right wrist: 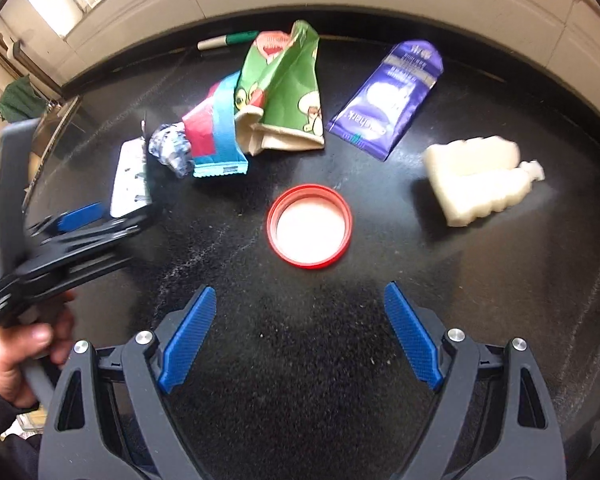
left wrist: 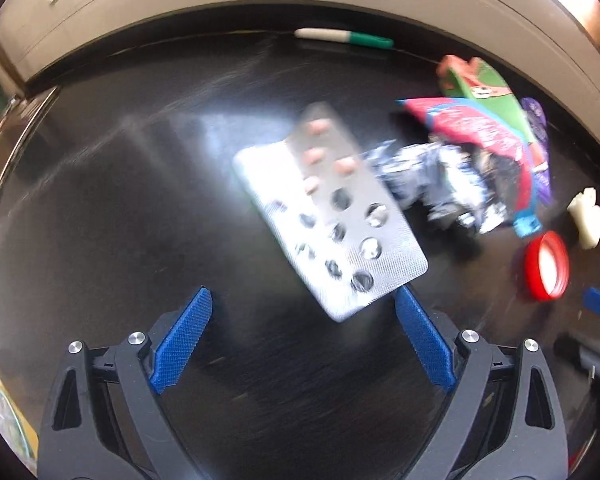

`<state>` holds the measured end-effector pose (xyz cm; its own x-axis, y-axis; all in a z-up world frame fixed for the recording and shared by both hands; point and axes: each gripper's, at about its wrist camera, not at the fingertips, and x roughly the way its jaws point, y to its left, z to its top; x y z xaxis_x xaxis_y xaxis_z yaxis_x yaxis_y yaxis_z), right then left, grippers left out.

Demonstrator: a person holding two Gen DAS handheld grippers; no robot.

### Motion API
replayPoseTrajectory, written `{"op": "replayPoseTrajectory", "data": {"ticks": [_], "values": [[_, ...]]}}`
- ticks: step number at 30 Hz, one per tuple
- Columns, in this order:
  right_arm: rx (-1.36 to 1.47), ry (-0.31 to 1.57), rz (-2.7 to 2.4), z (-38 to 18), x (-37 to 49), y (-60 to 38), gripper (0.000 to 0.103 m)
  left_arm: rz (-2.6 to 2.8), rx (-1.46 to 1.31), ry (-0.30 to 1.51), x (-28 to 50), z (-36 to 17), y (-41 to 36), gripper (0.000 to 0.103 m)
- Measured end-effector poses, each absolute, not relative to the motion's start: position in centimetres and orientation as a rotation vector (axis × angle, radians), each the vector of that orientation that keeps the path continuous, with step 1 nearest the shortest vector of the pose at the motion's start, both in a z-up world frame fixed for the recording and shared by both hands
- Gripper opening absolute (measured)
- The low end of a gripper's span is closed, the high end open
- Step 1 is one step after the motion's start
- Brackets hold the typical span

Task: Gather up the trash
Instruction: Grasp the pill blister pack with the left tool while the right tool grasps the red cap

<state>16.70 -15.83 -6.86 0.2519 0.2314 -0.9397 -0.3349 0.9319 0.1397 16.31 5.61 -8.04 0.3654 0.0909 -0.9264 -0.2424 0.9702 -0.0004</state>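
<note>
On the dark worktop [right wrist: 300,360] the trash lies spread out. Seen from the left wrist, the left tool [left wrist: 302,304] is released, its blue pads spread wide with nothing between them. Just ahead of it lie two silver pill strips [left wrist: 340,216], one overlapping the other, the near corner touching or just beside the right pad; blur hides which. To their right sits a crumpled foil ball [left wrist: 432,184], touching a red and blue wrapper [left wrist: 472,128], with a green wrapper [left wrist: 488,88] behind it. A green and white marker [left wrist: 344,38] lies at the far edge.

From the right wrist, the left tool shows at far left, gripped by a hand [right wrist: 20,352]. The right tool [right wrist: 300,300] is likewise released, empty, pads wide apart. Just ahead of it a red lid [right wrist: 309,226] rests open side up. Further right lie a purple packet [right wrist: 388,100] and, near the edge, a white foam block [right wrist: 476,178], well apart from the lid.
</note>
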Motion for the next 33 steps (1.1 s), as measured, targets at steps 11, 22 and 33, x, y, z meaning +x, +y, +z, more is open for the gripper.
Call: {"op": "replayPoseTrajectory", "data": {"ticks": [11, 22, 33], "values": [[-0.182, 1.241, 0.372, -8.9, 18.6, -13.8, 0.084, 0.158, -0.203, 1.175, 17.6, -7.9, 6.0, 0.091], [-0.231, 1.218, 0.366, -9.4, 19.2, -12.7, 0.084, 0.257, -0.254, 1.209, 21.4, -8.4, 5.1, 0.094], [-0.244, 1.174, 0.366, -8.8, 17.9, -13.0, 0.049, 0.217, -0.127, 1.167, 20.0, -7.8, 4.5, 0.042]]}}
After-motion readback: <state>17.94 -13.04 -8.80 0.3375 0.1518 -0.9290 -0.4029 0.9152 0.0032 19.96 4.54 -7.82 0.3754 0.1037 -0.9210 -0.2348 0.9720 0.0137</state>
